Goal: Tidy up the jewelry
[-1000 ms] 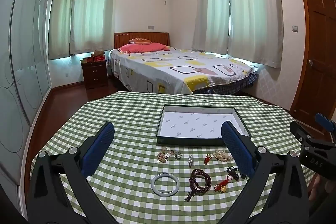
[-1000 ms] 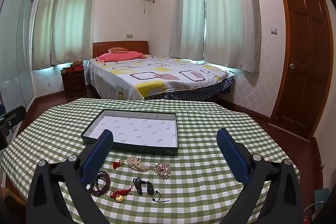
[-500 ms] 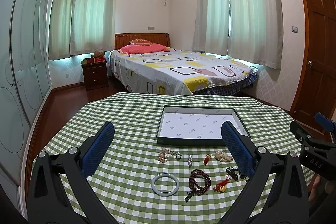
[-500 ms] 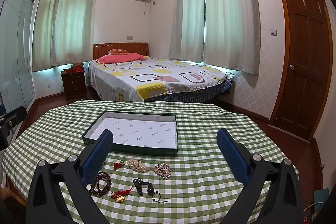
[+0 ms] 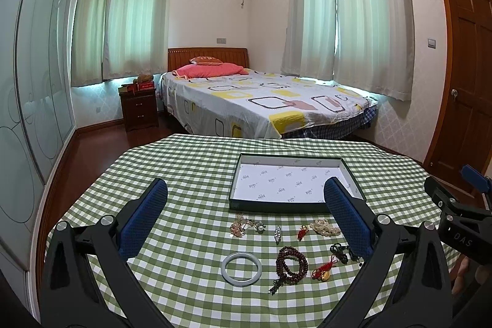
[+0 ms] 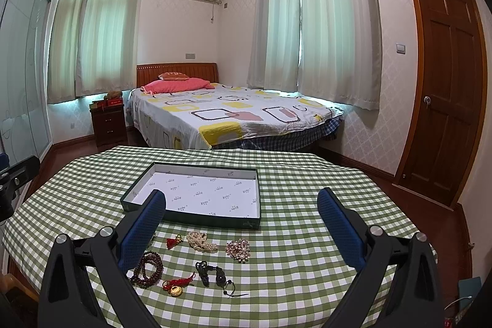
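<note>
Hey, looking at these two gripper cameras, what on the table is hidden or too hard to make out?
- Left wrist view: the black cord piece is partly behind the left gripper's right finger.
- Right wrist view: the dark bead bracelet is partly covered by the right gripper's left finger; the pale bangle is not visible.
- Both views: print on the box lining is too small to read.

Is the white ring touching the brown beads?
Apart. The left wrist view shows checked cloth plainly between the white ring and the brown beads.
</note>
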### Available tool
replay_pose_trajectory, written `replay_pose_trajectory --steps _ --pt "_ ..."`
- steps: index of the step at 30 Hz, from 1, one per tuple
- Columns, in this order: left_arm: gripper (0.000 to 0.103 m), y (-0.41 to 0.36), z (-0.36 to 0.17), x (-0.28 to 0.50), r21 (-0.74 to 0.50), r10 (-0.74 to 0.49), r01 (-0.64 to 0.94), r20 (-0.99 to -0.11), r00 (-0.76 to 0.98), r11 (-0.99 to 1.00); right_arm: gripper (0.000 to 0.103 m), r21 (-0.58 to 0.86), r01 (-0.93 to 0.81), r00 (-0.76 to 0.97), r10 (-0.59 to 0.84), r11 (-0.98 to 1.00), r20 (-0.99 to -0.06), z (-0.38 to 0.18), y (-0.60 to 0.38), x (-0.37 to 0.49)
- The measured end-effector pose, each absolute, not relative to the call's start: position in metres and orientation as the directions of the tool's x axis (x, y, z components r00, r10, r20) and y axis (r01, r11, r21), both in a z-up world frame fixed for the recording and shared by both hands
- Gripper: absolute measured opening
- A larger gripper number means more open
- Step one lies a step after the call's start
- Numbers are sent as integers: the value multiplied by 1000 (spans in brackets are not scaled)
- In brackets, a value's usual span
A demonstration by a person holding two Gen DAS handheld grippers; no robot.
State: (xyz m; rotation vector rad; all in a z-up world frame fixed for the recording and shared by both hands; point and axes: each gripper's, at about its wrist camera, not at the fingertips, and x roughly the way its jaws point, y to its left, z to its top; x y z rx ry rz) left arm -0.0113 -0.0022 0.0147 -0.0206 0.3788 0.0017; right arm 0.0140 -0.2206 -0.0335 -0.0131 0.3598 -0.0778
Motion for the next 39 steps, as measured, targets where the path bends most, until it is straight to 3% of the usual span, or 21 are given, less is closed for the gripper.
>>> replay_pose_trajectory --steps 39 --pt "99 -3 5 -9 -22 -5 -4 -389 921 1000 96 -29 73 933 -78 997 -351 -32 -220 13"
